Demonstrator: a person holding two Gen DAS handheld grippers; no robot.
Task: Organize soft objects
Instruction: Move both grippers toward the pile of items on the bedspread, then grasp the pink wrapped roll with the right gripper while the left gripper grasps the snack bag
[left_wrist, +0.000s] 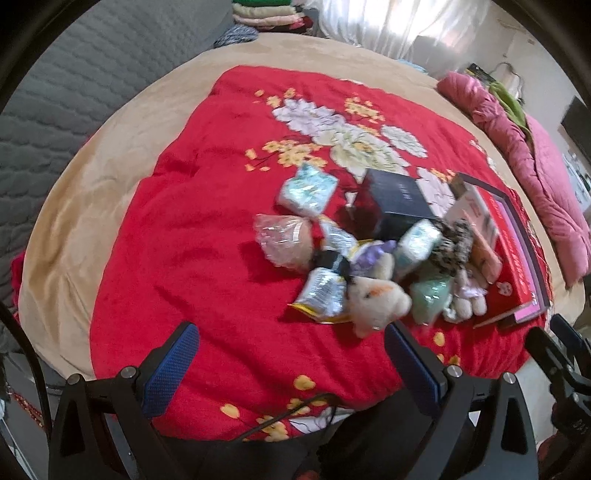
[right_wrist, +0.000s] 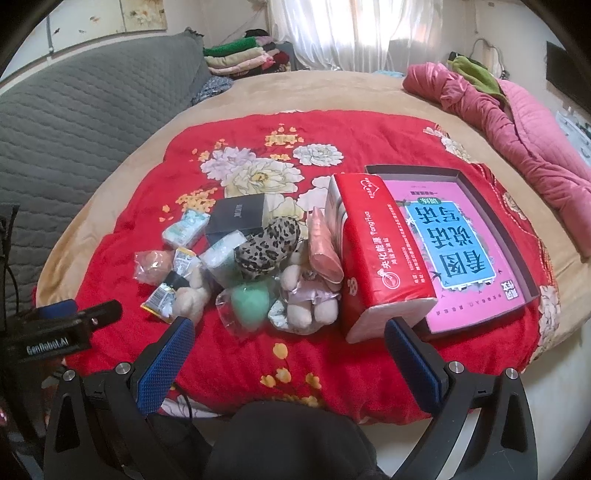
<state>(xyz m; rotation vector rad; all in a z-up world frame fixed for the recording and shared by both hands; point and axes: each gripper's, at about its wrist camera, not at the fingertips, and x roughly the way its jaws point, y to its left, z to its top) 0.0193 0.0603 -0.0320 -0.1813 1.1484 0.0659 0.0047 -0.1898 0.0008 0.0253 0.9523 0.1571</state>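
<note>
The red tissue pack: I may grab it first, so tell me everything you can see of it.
The red tissue pack is a soft plastic-wrapped brick, red on top with white print and a logo, white at both ends. It lies on the red blanket, its right edge resting on the shallow box holding a pink book. A pink pouch leans against its left side. Neither gripper touches it.

Bed (right_wrist: 122, 173) had tan cover w/ red floral blanket (right_wrist: 229, 354) spread over middle. On blanket, toward right edge: shallow open box (right_wrist: 532, 266) holding pink book, red tissue pack (right_wrist: 373, 258) touching its left side. Center: loose heap, incl. dark box (right_wrist: 236, 218), leopard-print pouch (right_wrist: 266, 247), plush toys (right_wrist: 306, 306), green puff in bag (right_wrist: 247, 302), small tissue packets (right_wrist: 184, 229). Pink quilt (right_wrist: 517, 122) bunched at far right corner.
</note>
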